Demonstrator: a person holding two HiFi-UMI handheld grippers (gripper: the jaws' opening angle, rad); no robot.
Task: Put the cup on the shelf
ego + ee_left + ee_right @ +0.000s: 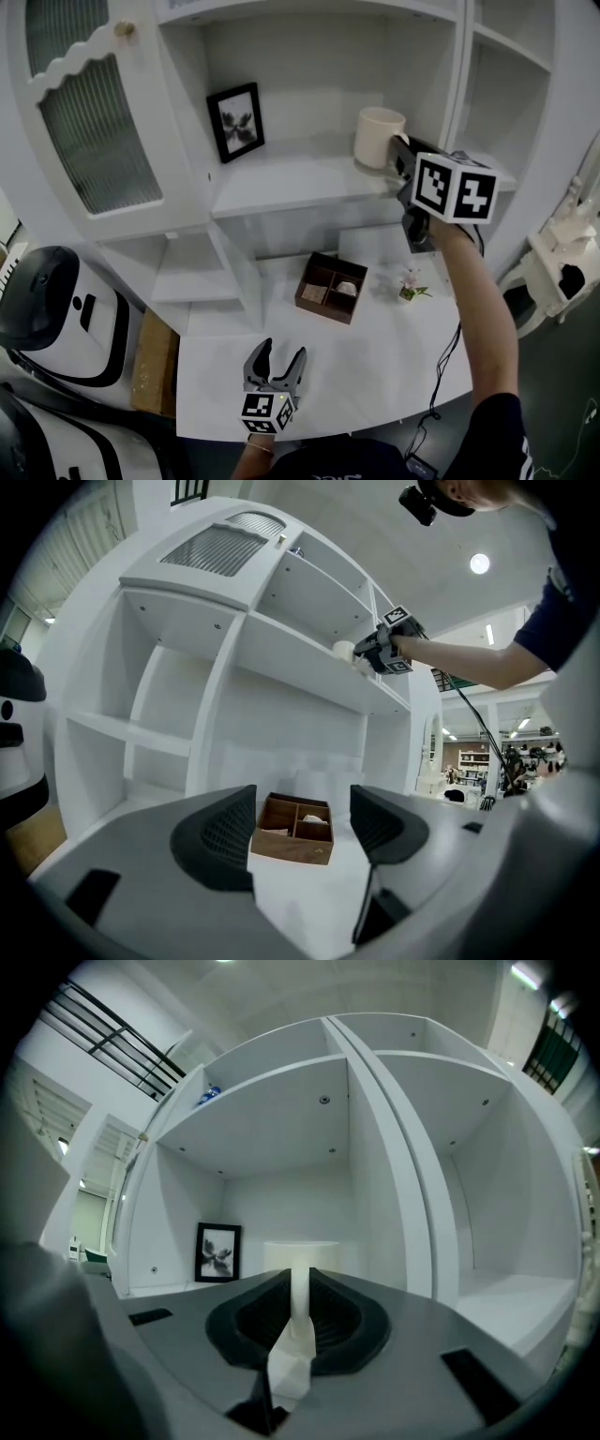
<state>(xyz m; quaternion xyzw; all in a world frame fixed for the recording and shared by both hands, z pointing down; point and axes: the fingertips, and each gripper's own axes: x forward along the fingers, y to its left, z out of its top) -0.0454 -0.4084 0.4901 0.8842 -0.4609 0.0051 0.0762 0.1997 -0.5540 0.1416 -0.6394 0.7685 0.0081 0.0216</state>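
The right gripper (pixel 398 155) is clamping the handle of the upright cream ceramic cup (pixel 378 137), which is standing straight ahead of its jaws, low over the white wooden shelf board (pixel 281 183) with free room around; contact is unclear. The left gripper (pixel 277 361) is idling open, far off above the white table (pixel 375 366)

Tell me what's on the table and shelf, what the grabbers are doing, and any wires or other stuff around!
Surface: white table, with a white shelf above it.
Job's things: cup at the shelf's right part; whether it rests there cannot be told.
Clutter: wooden box and small flower on the table; picture frame on the shelf.
Grippers: right gripper shut on the cup's handle; left gripper open, empty, over the table.
Cables: black cable at the table's right edge.
Surroundings: cabinet door at left; white-and-black machine beside the table.
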